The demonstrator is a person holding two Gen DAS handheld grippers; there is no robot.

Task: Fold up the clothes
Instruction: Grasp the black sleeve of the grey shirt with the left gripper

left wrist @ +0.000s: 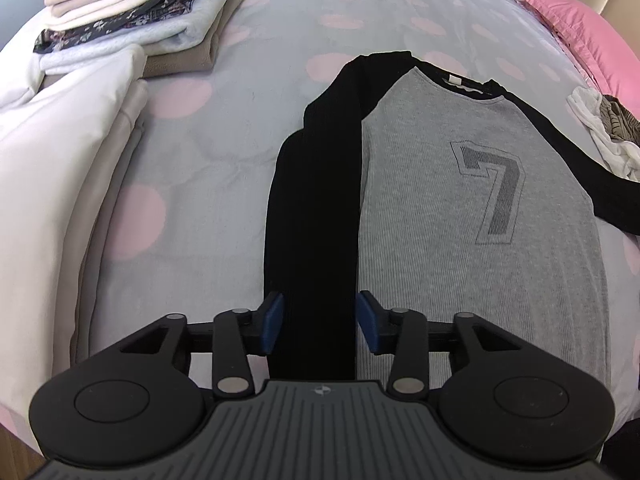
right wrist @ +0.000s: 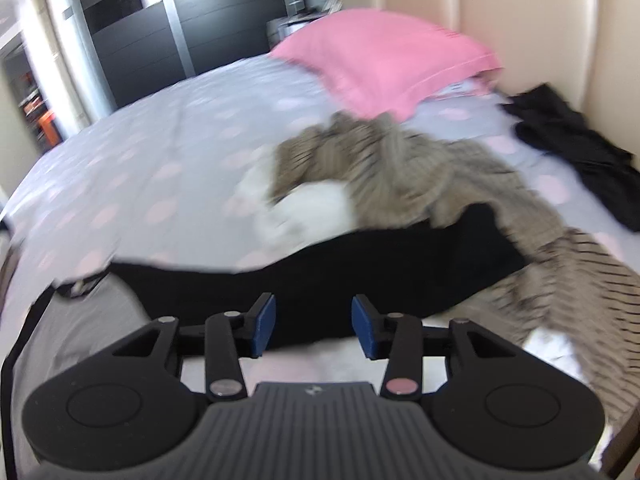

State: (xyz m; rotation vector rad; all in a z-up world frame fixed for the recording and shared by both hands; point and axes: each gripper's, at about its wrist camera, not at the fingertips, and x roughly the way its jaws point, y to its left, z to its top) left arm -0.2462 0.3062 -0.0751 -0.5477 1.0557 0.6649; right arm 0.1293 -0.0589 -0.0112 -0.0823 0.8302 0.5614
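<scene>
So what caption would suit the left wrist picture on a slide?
Open left hand-held gripper straddles the folded-in black sleeve of a grey number-7 raglan shirt on a pink-dotted grey bedspread.

One raglan shirt (one pillow)

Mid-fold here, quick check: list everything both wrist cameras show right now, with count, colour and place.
raglan shirt: one, grey with black sleeves and a printed 7, flat on the bed; one sleeve folded down its side, the other stretched outward.
folded stack: one pile, cream, floral, pale blue and tan, far left corner.
white bedding: one, left edge.
pillow: one, pink, by the headboard.
striped garment: one, brown, unfolded with a white piece beside it.
black garment: one, crumpled near the headboard.
bedspread: grey with pink dots.
wardrobe: dark, background.
left gripper: open, straddling the folded sleeve.
right gripper: open, over the outstretched sleeve.
</scene>
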